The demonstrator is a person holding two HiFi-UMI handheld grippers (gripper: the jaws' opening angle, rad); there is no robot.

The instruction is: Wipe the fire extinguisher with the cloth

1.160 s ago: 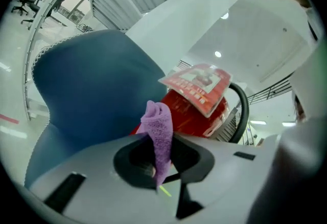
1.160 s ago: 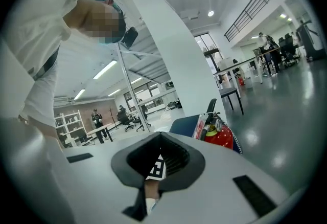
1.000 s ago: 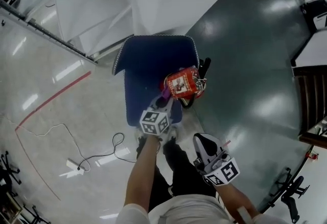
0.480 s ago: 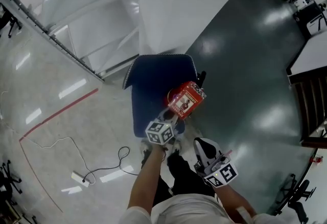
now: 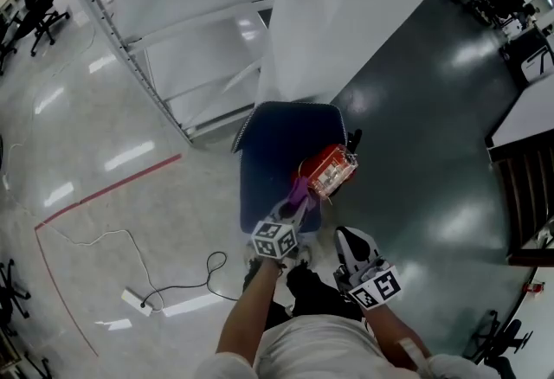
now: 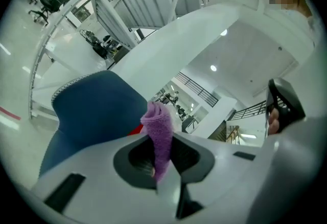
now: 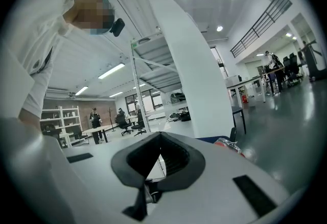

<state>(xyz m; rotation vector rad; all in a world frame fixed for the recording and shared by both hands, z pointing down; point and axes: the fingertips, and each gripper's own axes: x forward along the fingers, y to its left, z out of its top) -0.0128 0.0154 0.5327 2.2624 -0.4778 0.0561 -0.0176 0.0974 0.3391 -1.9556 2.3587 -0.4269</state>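
The red fire extinguisher lies on its side at the right edge of a blue chair seat. My left gripper is shut on a purple cloth, whose free end reaches the extinguisher's near left side. In the left gripper view the cloth stands up out of the left gripper, with the chair back behind it. My right gripper hangs lower right, apart from the extinguisher, jaws together and holding nothing. A red sliver of the extinguisher shows in the right gripper view.
A white column rises behind the chair. A metal frame runs at the left. A power strip with a cable lies on the glossy floor at the lower left. Desks and chairs stand at the far right.
The head view has swung, so the chair and extinguisher sit lower and further right. The left gripper keeps the cloth at the extinguisher's near side. The right gripper has shifted only a little.
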